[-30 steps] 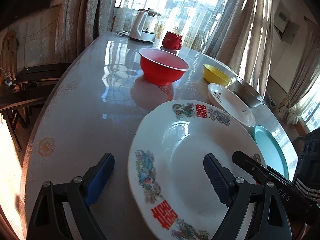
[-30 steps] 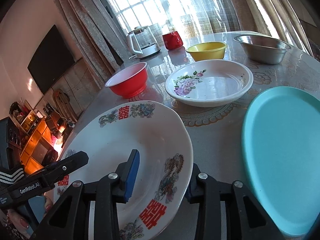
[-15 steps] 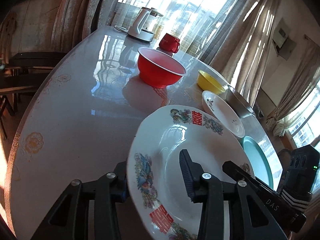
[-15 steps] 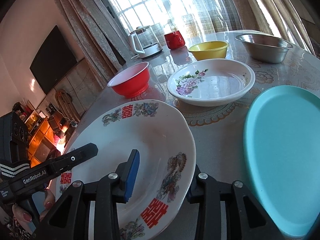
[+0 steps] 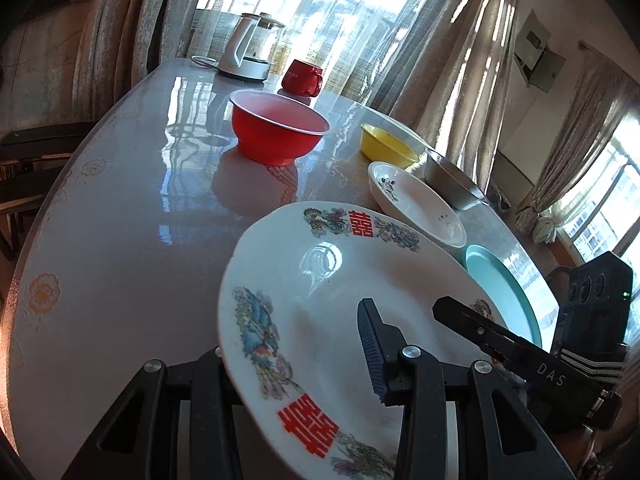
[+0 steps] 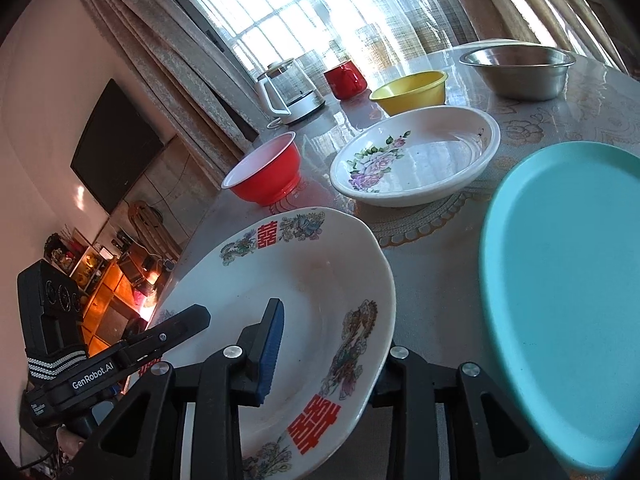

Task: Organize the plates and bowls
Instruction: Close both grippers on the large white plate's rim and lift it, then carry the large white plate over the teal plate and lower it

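Note:
A large white plate with red characters and bird patterns lies nearest, held from both sides. My left gripper is shut on its left rim, blue pad on the inside and the other finger under the edge. My right gripper has its jaws closing on the right rim of this plate, pad pressing inside, other finger behind the rim. Beyond stand a red bowl, a yellow bowl, a steel bowl, a flowered white plate and a teal plate.
A white kettle and a red mug stand at the far end of the glossy oval table. Dark chairs line the table's left side. Curtains and bright windows lie beyond, with a wall television in the right wrist view.
My left gripper's jaws went from wide apart to clamped on the big plate's left rim. The right jaws drew slightly closer on the other rim. The plate now fills more of both views.

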Demonstrator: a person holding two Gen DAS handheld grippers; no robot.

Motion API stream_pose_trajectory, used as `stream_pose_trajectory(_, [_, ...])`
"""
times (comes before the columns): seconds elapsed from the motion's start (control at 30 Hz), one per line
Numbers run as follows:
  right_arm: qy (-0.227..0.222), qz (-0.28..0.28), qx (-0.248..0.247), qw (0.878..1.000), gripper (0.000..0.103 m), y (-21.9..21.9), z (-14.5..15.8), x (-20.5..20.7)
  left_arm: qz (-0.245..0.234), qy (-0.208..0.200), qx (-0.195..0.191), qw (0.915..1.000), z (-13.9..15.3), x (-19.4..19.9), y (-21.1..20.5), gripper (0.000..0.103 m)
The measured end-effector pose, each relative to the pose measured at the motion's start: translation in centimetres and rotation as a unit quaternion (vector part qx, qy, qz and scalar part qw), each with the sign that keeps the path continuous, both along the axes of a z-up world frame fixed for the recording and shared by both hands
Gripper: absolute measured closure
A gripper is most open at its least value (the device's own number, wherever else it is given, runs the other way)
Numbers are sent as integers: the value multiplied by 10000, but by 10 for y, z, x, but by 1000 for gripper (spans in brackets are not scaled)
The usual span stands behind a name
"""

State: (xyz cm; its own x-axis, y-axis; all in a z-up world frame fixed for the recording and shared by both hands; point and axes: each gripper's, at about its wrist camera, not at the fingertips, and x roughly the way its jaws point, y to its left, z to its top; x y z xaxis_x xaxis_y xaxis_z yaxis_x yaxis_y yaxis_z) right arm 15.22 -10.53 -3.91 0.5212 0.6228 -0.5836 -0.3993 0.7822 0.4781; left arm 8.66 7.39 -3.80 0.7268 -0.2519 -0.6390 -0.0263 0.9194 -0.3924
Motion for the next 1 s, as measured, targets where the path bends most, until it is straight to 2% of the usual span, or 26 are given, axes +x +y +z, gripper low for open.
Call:
stream_pose_trajectory(0.03, [-41,25,-115,9999,77,3,0,-3,20,-15,132,9999,1,-1,-3,64])
stream_pose_trajectory(0.1, [-71,8,-233,9997,79,4,0,-9,-23,-25,98,9999,0,-1,-3,64])
stream_pose_trajectory(0.23, [-28,-116,-146,9998,83,-2,-4,-18,-74,-48,118,9999,0,-1,-5,65])
stream_pose_trajectory(0.57, [-180,-336,-326,9987,83,-13,7,-31,-276,-58,375,9989,1,-3,-16,69])
stream_pose_trajectory(0.73, [-52,-423,-247,9988,83,-25,4,-33,-338,-164,680,9970,2,-7,-34,69])
stream_pose_trajectory(1.0, [-308,-642,-358,9968,83,-49,16,-47,-556,-415,615,9957,10,-7,-56,68])
